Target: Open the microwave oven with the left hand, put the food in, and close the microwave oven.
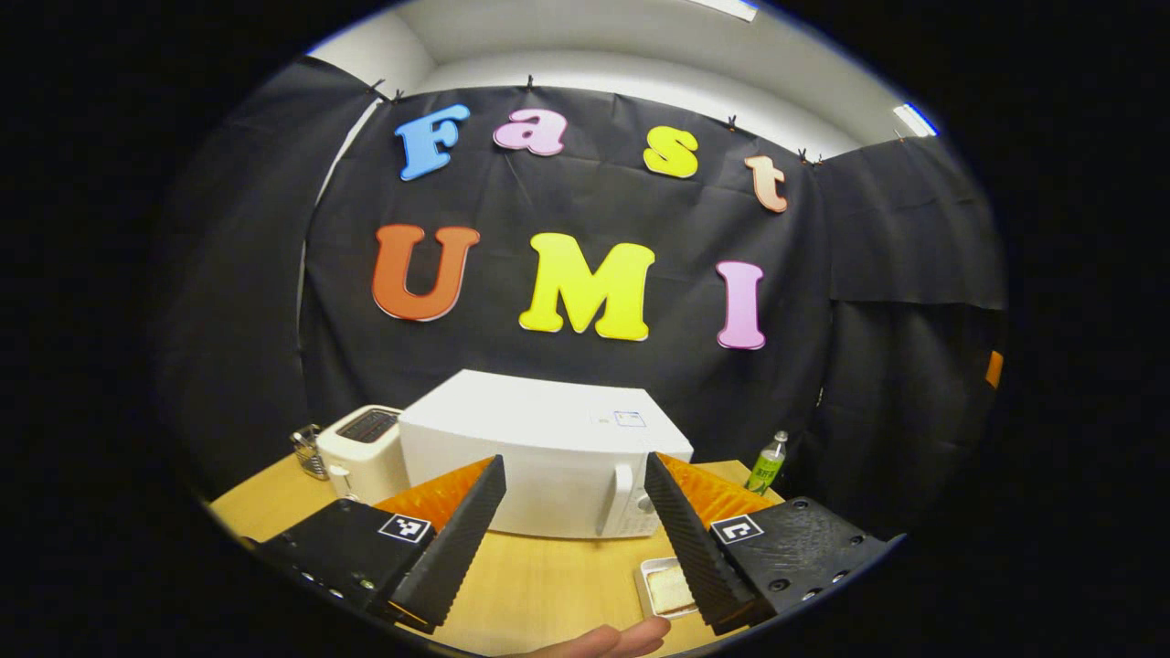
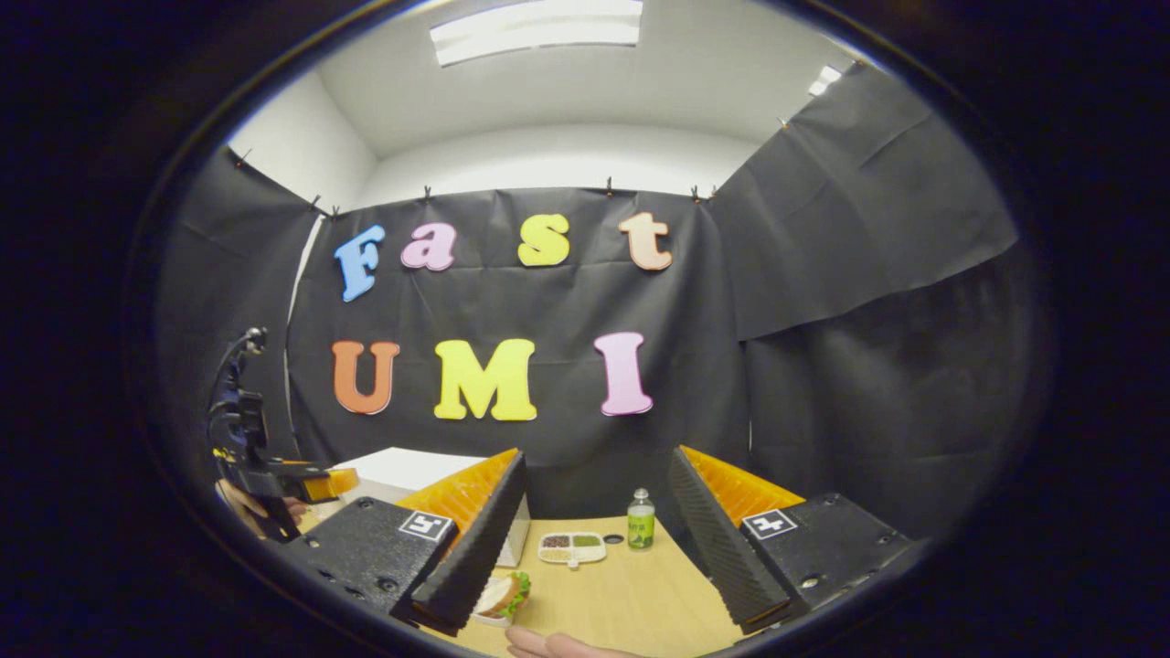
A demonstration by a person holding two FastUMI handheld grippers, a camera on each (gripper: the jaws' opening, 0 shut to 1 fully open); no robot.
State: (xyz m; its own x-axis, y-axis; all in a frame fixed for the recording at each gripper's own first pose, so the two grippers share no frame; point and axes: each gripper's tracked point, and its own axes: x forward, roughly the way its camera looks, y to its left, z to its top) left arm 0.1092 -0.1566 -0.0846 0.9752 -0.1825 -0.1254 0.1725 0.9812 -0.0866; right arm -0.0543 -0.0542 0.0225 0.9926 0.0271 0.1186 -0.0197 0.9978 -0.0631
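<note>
In the left gripper view, the left gripper [image 1: 574,530] hangs above the wooden table [image 1: 539,585] with its jaws spread wide and nothing between them, pointed at the white microwave oven [image 1: 539,457] that stands near the back of the table against the black cloth. The oven's door is flush and closed, and its pale vertical handle [image 1: 614,498] sits toward the right side of the front, just left of the control panel; the gripper is well short of that handle, so by my reading no step of the task is done yet: opening, loading and closing all remain. A white toaster [image 1: 364,450] stands just beside the oven on its left, a small metal rack [image 1: 309,451] beyond that, and a green bottle [image 1: 766,463] near the oven's right rear corner. At the front edge a shallow white tray with the food [image 1: 667,589] lies on the table, partly hidden behind the gripper's right finger, with a fingertip of a hand [image 1: 612,640] close by. In the right gripper view, the right gripper [image 2: 599,548] is likewise wide open and empty, aimed past the oven's right end. The food shows here as what looks like a sandwich with a green leaf at its edge, though it is half covered by the finger. Farther back lie a divided white dish [image 2: 572,546] and the bottle, and the left gripper is at the far left.
</note>
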